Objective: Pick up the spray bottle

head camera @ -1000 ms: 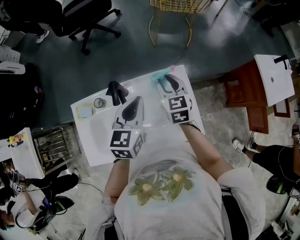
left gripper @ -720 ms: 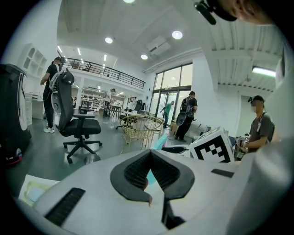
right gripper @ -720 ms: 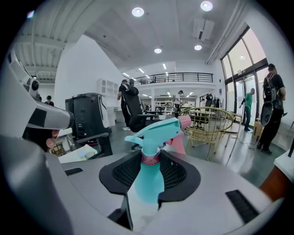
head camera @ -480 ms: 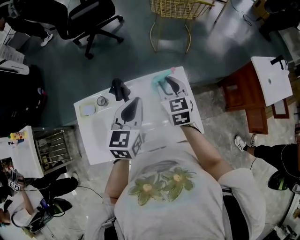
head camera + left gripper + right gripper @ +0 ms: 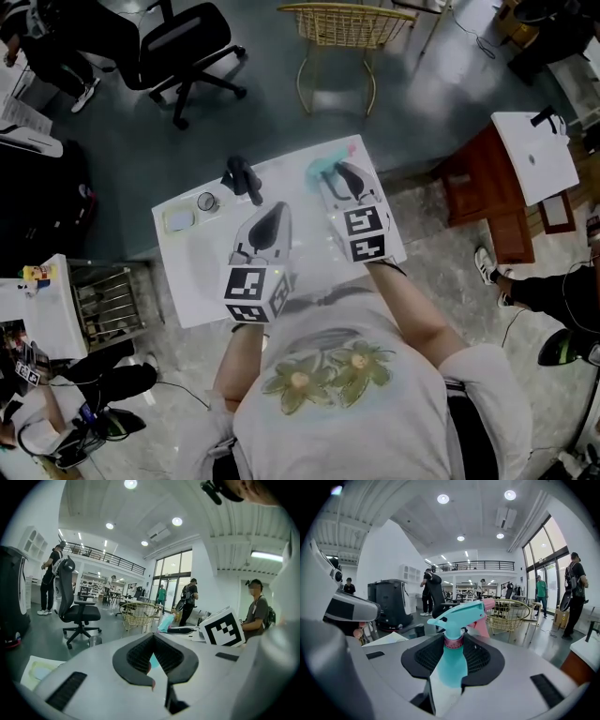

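the right gripper (image 5: 453, 639) has its jaws pressed against both sides of the teal spray bottle (image 5: 451, 666) — its pink-tipped trigger head stands up above the pads — near the far edge of the white table (image 5: 202, 277). the left gripper (image 5: 153, 641) hangs beside it over the table, jaws brought together at the tips, holding nothing.

Big open-plan hall w/ white walls & a mezzanine.
Far floor (image 5: 281, 122) is dark, glossy grey-green; near floor (image 5: 431, 234) is pale, mottled stone. White table (image 5: 202, 281) sits centre. Far left there's a black office chair (image 5: 183, 42), far centre a yellow wire chair (image 5: 342, 21). At right, a red-brown wood cabinet (image 5: 483, 183) is next to a white stand (image 5: 534, 150); at left, a metal rack (image 5: 105, 302). Round ceiling spots (image 5: 443, 498) are lit. A railed balcony (image 5: 478, 565) runs across the far wall, w/ tall windows (image 5: 546, 557) at right.
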A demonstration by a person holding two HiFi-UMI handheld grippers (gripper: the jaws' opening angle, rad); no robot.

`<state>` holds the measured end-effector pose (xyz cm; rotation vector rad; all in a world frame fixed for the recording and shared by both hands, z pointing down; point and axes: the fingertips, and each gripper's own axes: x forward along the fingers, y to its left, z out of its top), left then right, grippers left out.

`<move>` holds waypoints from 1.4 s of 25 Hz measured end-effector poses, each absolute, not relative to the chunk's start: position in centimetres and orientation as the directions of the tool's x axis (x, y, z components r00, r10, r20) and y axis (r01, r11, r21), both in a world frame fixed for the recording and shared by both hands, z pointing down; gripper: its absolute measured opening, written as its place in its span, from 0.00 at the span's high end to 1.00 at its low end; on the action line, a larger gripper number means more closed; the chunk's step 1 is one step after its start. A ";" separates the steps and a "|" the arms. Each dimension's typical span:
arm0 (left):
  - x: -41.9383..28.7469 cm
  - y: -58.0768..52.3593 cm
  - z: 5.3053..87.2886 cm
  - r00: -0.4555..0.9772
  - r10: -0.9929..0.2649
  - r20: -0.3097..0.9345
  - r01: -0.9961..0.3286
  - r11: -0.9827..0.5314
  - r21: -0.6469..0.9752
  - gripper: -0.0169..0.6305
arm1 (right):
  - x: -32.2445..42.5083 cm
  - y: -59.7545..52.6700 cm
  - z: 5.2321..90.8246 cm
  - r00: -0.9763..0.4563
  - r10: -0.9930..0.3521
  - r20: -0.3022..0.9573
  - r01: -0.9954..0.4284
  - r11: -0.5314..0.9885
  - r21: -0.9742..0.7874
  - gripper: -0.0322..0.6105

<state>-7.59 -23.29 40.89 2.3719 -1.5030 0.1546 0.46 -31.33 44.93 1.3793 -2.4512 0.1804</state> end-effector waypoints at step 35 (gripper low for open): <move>-5.3 -2.7 38.8 0.396 -0.889 0.230 -0.908 -0.342 0.241 0.96 | 2.8 -10.9 40.7 -0.541 -0.791 0.287 -0.811 0.581 0.073 0.74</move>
